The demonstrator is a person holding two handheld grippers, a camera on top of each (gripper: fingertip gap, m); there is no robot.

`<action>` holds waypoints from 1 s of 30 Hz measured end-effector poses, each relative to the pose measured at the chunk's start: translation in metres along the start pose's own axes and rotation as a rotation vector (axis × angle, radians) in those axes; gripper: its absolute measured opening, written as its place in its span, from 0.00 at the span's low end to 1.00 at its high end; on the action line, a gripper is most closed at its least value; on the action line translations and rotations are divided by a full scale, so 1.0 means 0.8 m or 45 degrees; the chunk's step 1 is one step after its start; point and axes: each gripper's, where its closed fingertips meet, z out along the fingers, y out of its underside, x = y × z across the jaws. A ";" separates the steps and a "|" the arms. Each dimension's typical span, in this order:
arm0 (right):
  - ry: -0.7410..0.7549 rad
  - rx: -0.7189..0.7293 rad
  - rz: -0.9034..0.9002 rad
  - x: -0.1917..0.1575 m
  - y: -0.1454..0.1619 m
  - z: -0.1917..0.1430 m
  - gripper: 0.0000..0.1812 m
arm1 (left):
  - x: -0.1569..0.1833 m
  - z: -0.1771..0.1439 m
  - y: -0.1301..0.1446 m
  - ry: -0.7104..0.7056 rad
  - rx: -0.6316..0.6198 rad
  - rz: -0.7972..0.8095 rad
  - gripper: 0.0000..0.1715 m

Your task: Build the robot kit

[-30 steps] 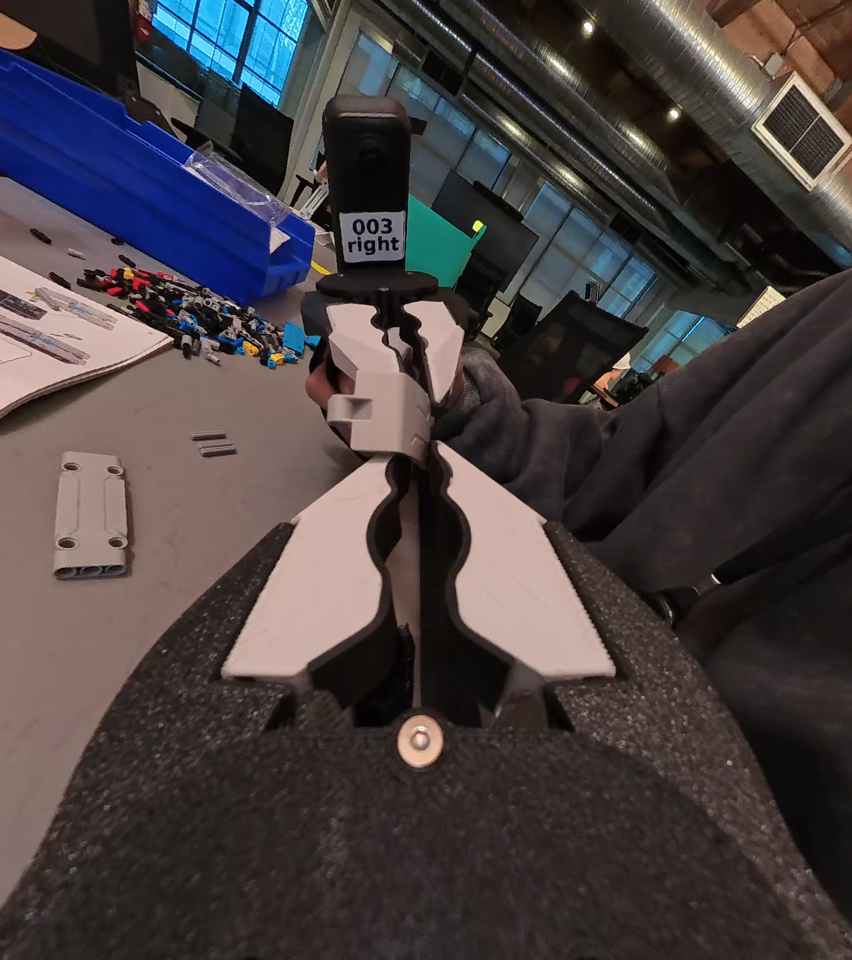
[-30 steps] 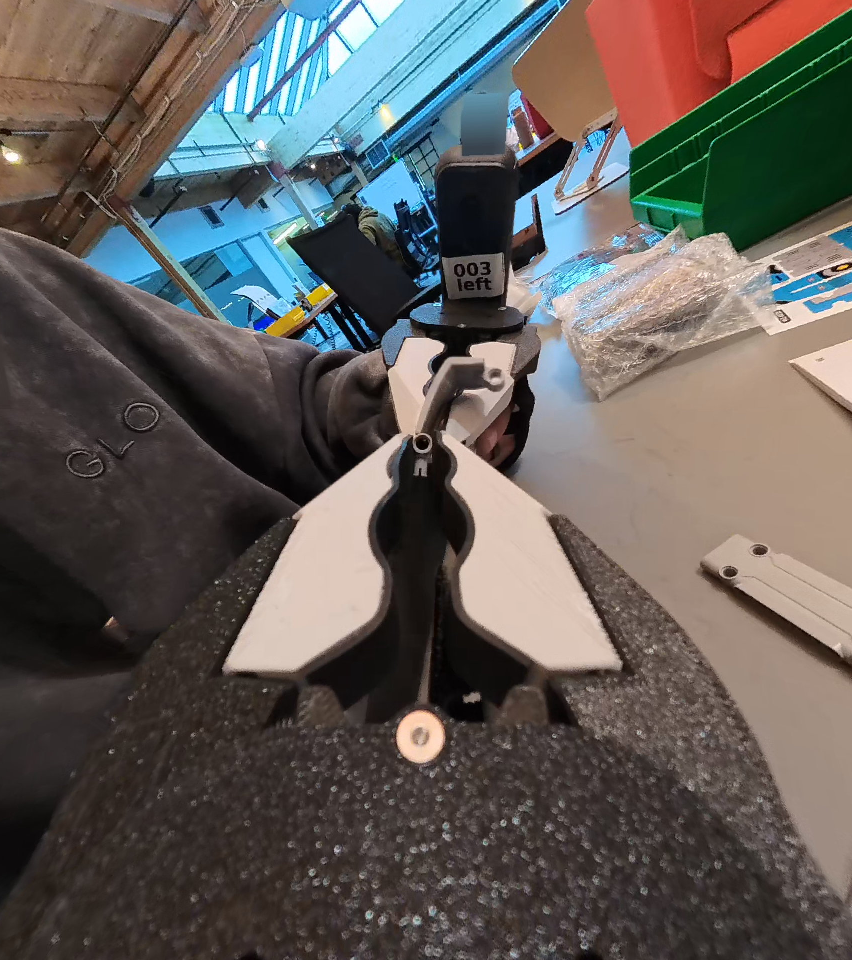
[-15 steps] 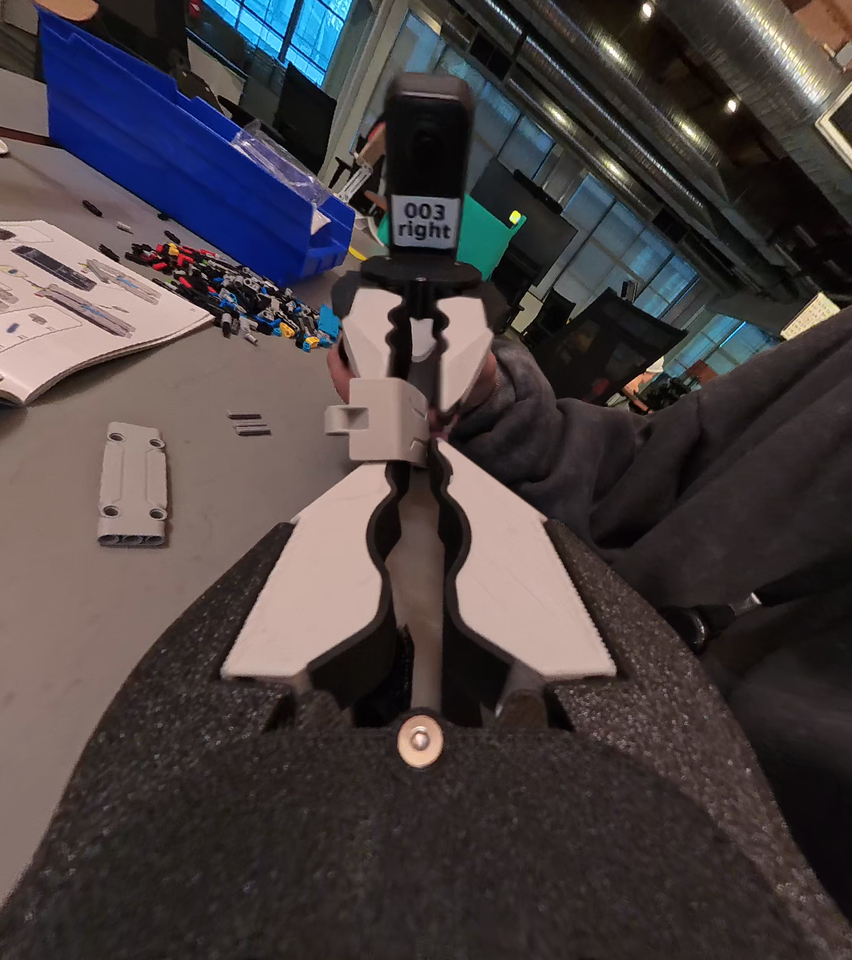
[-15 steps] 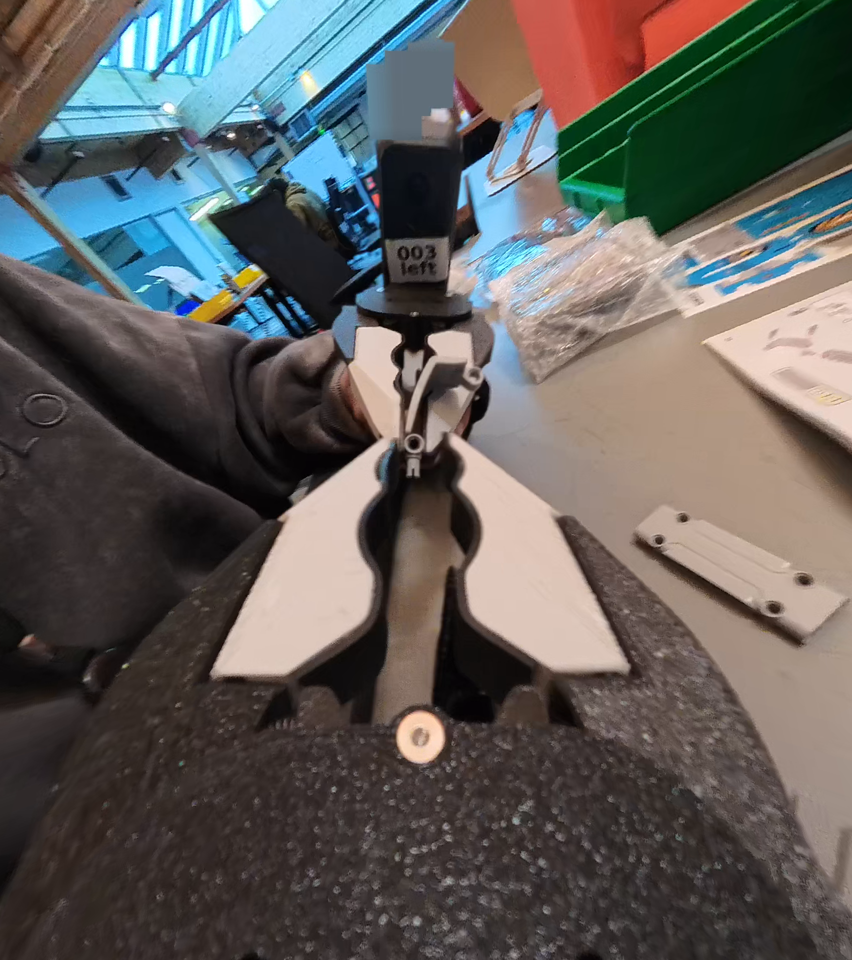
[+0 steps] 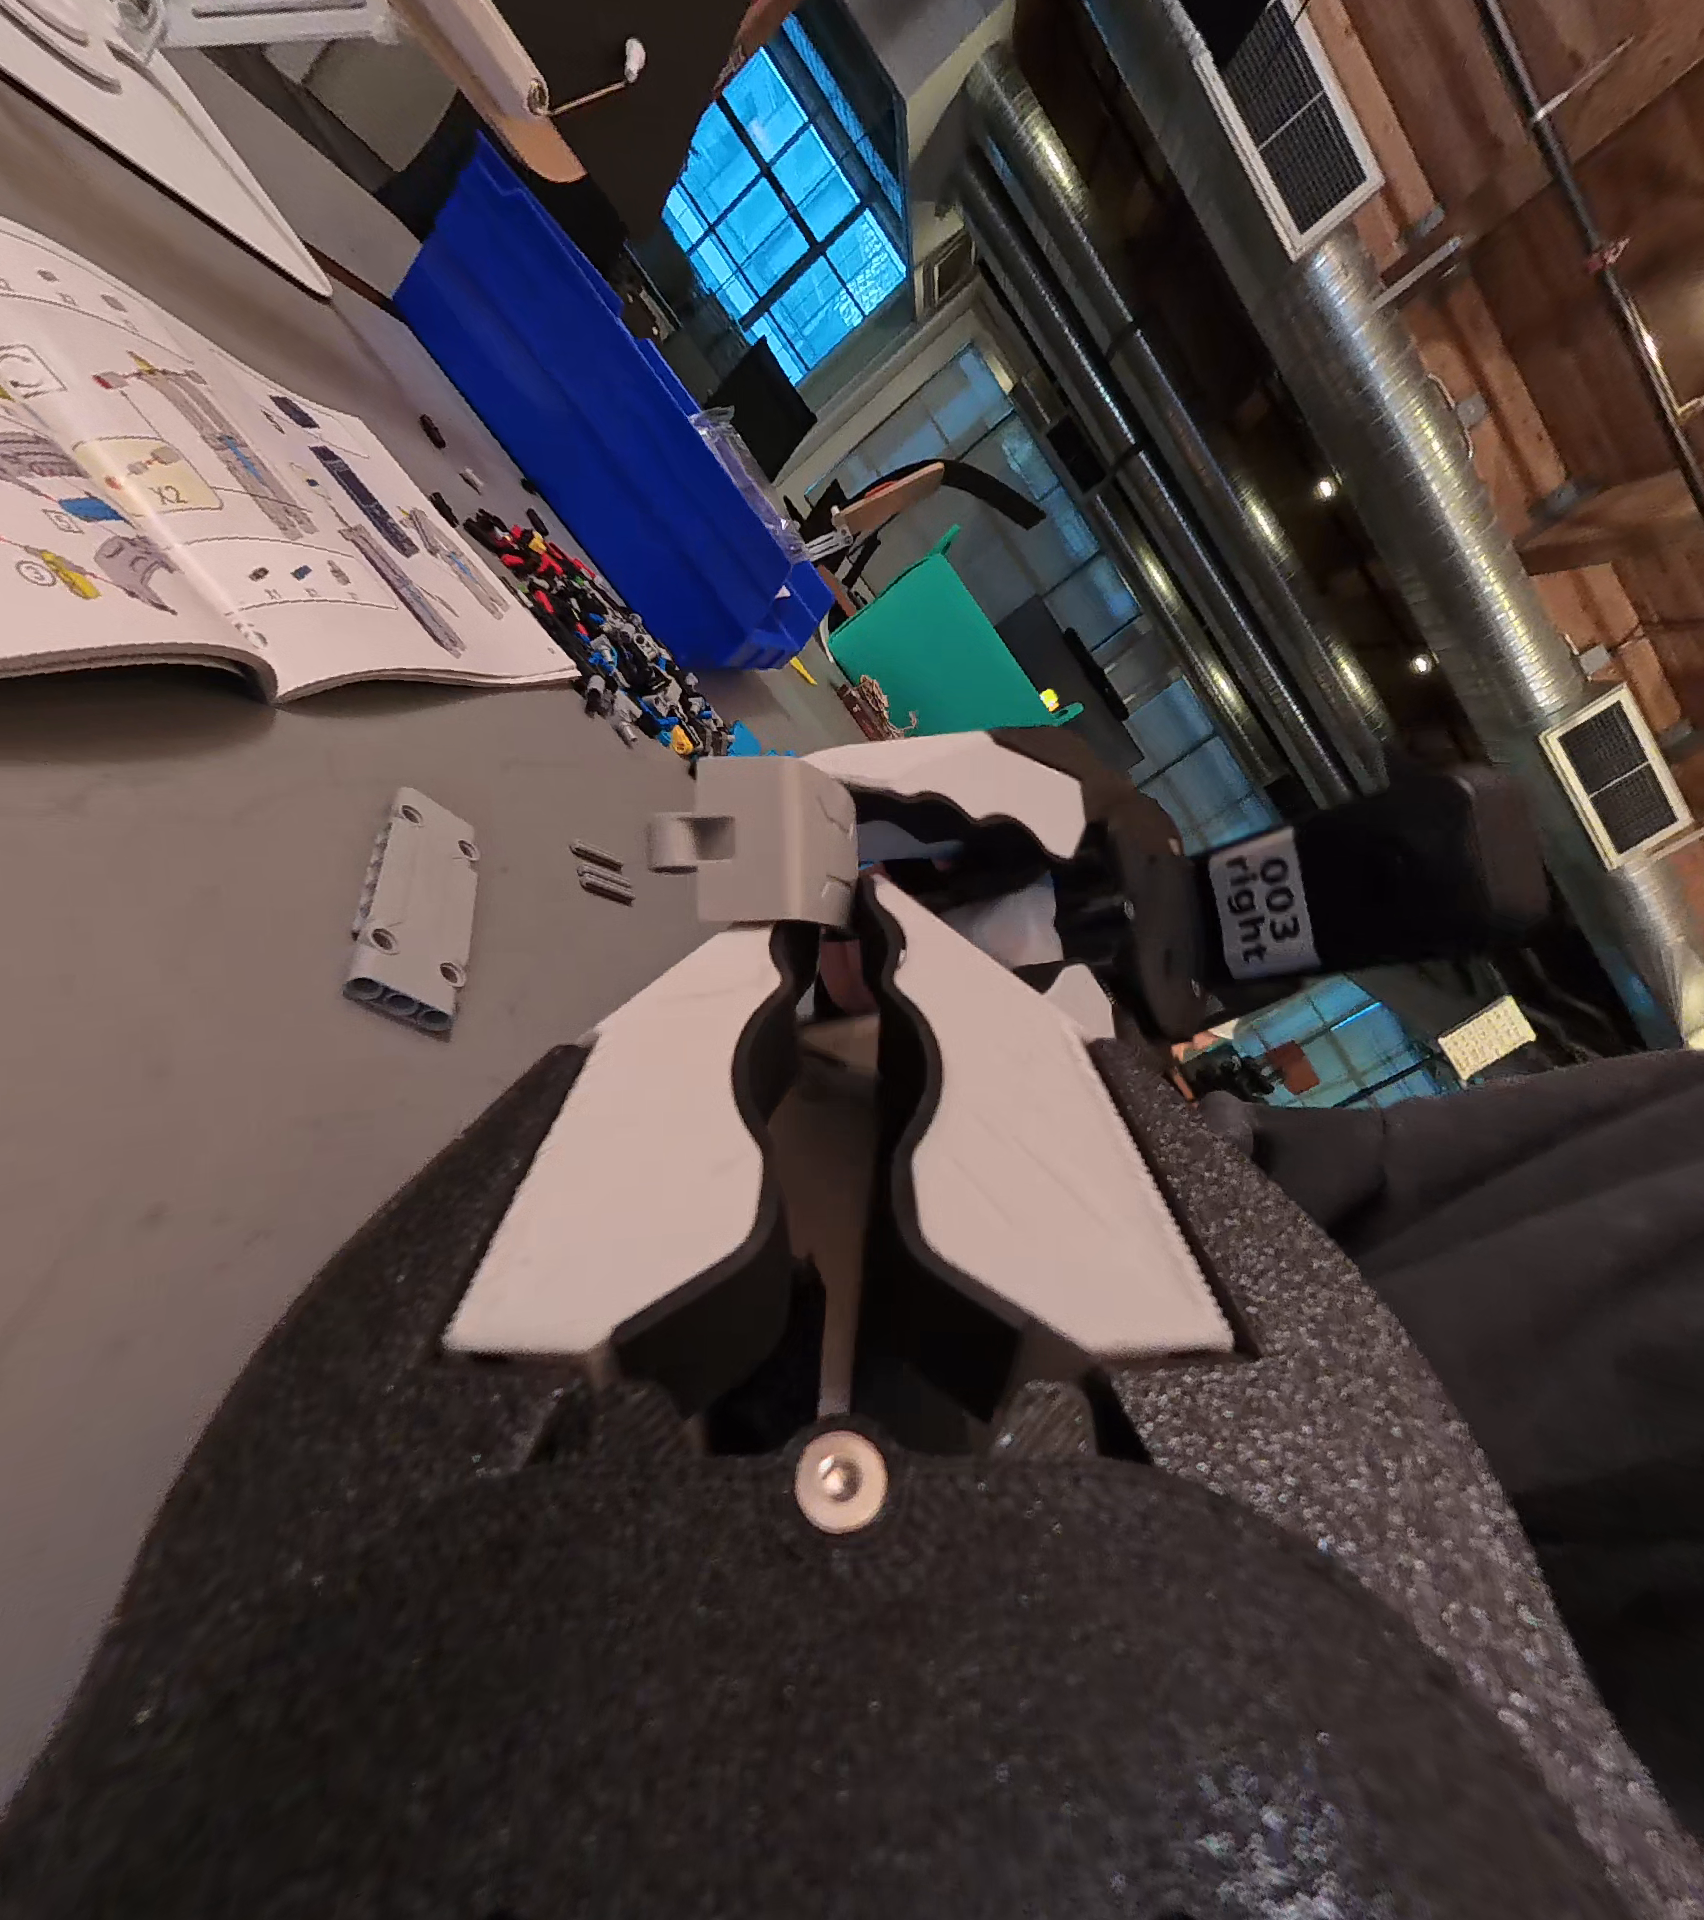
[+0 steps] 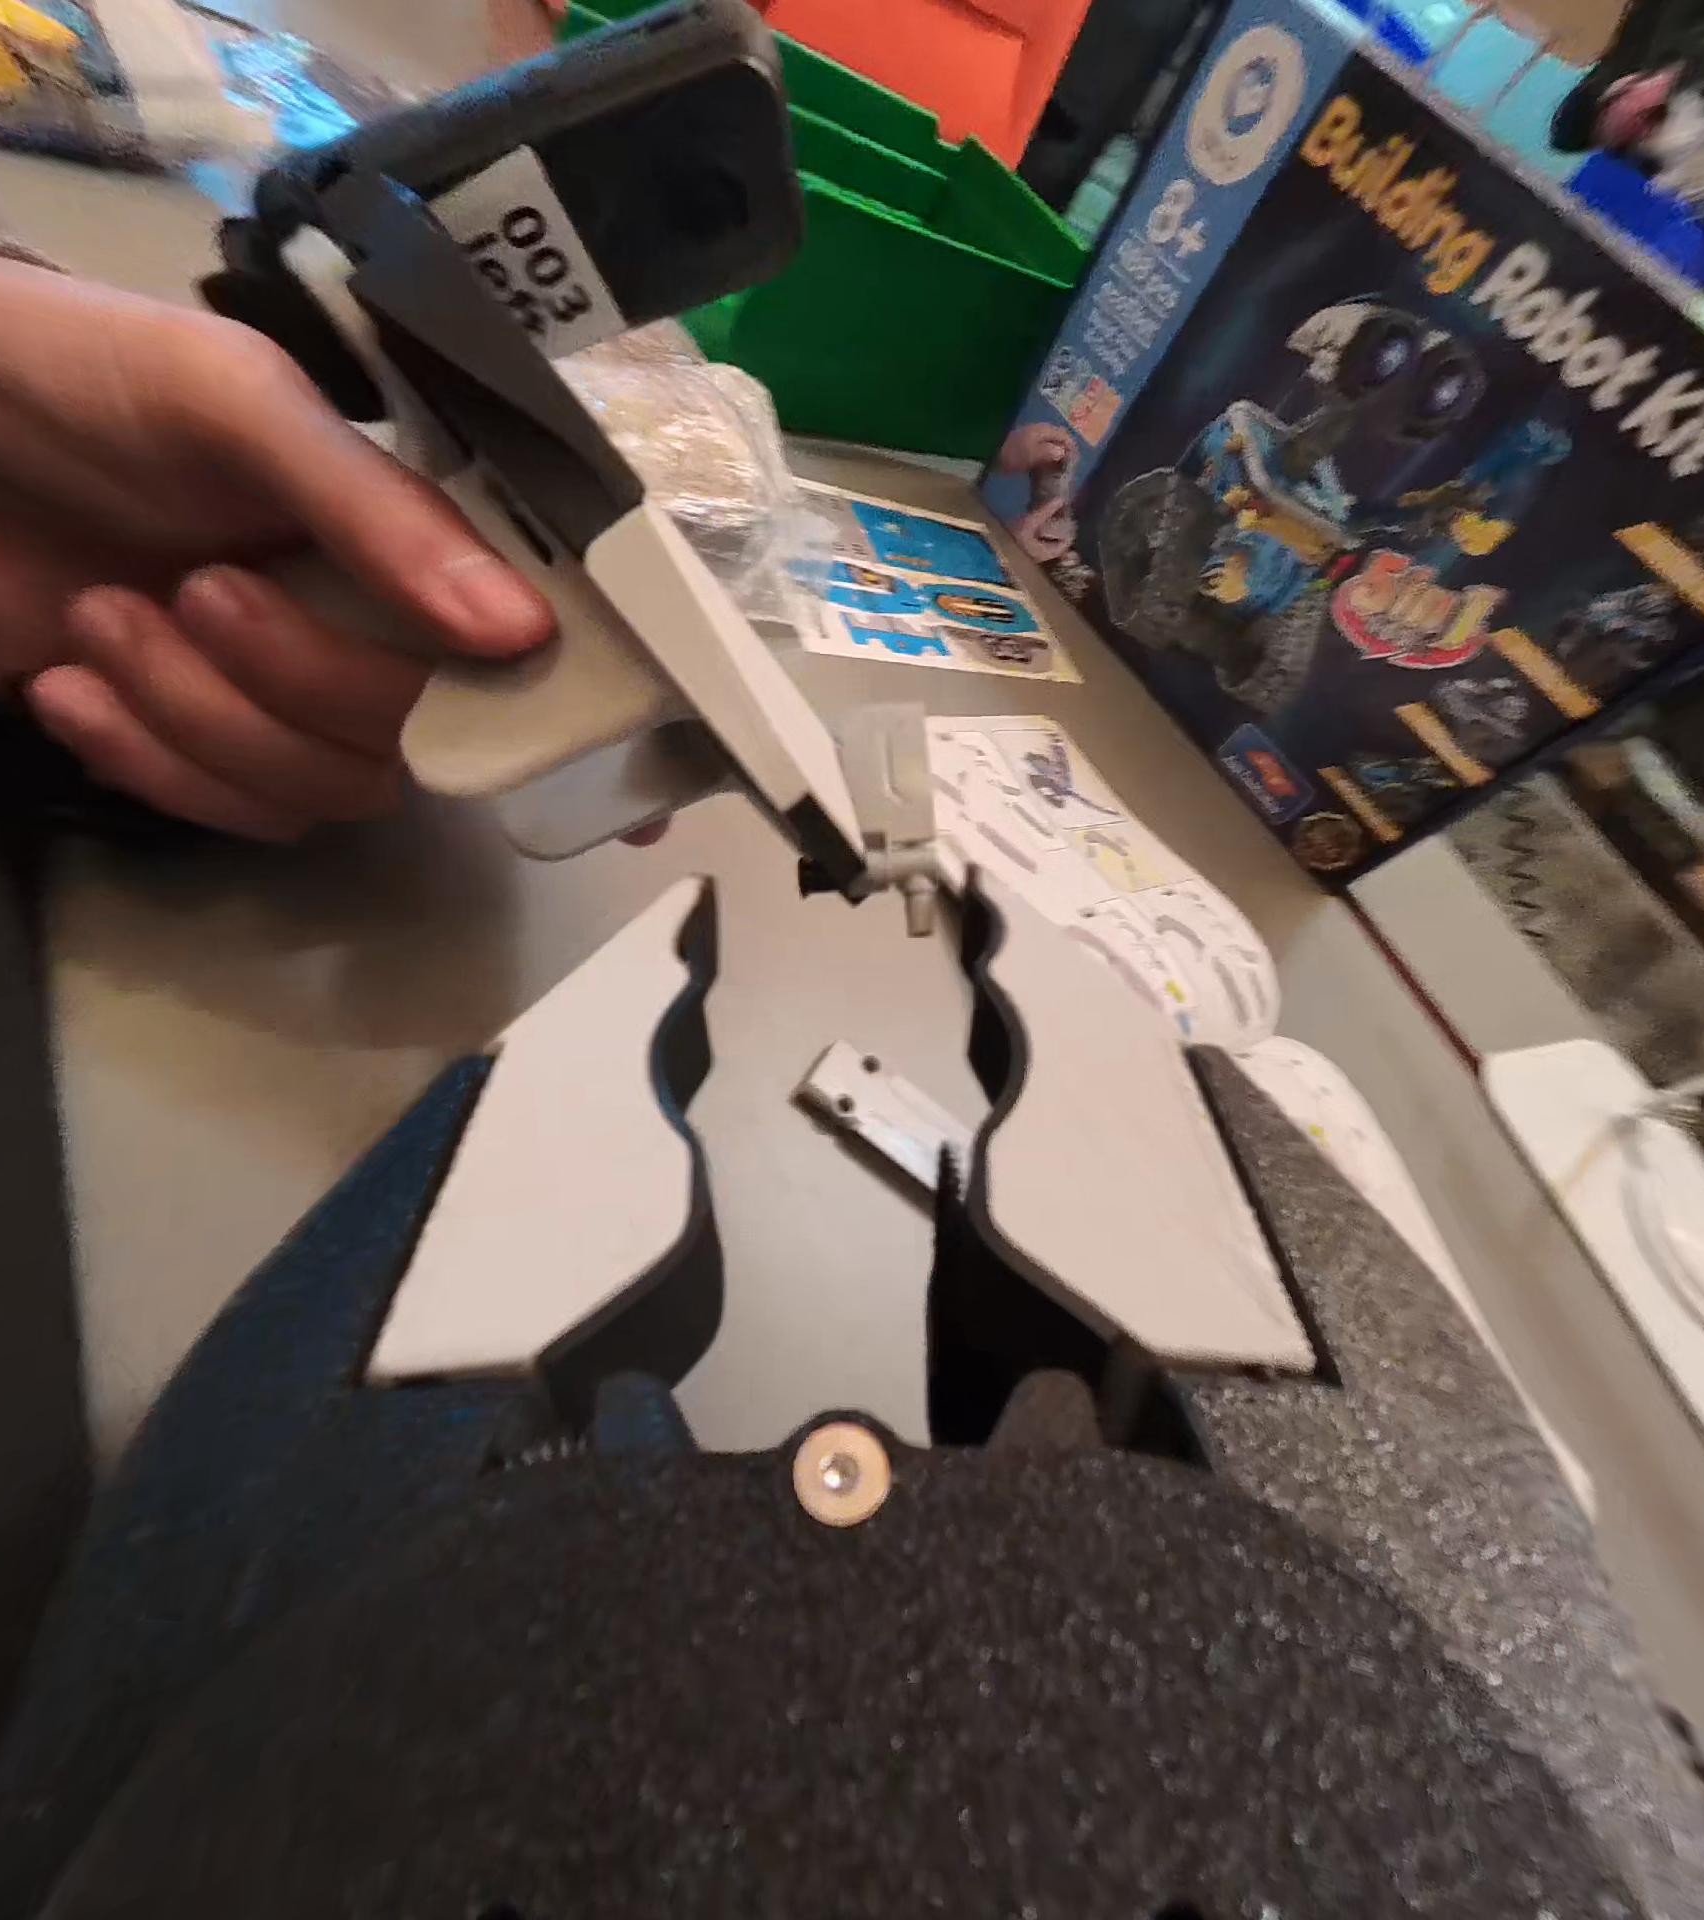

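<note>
My left gripper (image 5: 832, 920) is shut on a grey angled building part (image 5: 775, 852) and holds it above the grey table. In the right wrist view a hand holds that left gripper (image 6: 827, 847) tilted, with the grey part (image 6: 895, 800) and its small pin hanging at its tip. My right gripper (image 6: 837, 914) is open and empty, its jaws wide apart just below the part and not touching it. In the left wrist view it lies on its side beyond the part (image 5: 993, 821). A flat grey panel (image 5: 412, 914) lies on the table, also seen between my right fingers (image 6: 879, 1112).
Two small grey pins (image 5: 604, 873), an open instruction booklet (image 5: 152, 520), a pile of small coloured parts (image 5: 619, 644) and a blue bin (image 5: 599, 416) lie left. A kit box (image 6: 1399, 468), green bin (image 6: 879, 291), plastic bag (image 6: 692, 436) and sticker sheet (image 6: 931, 613) lie beyond. My left and right fingertips are right by each other.
My right gripper has opened and let go of the grey part's pin, and both grippers have rolled to the side. The left gripper still holds the grey part.
</note>
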 end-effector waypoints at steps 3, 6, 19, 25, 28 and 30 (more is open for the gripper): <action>0.051 -0.009 -0.045 0.001 -0.001 0.000 0.20 | 0.001 0.001 0.001 -0.006 0.010 -0.003 0.03; 0.043 0.001 -0.043 0.004 -0.002 -0.006 0.13 | 0.007 0.003 0.005 0.039 0.000 -0.042 0.03; -0.215 0.063 -0.104 0.004 -0.020 -0.048 0.13 | 0.046 -0.030 0.033 -0.160 -0.221 0.360 0.31; -0.462 0.015 -0.191 -0.015 -0.018 -0.080 0.13 | 0.061 -0.049 -0.009 -0.116 -0.268 0.452 0.34; -0.631 -0.044 -0.357 -0.040 -0.022 -0.087 0.13 | 0.095 -0.046 0.011 0.161 -0.571 0.512 0.34; -0.679 -0.059 -0.512 -0.051 -0.028 -0.084 0.13 | 0.087 -0.037 0.027 0.223 -0.743 0.490 0.34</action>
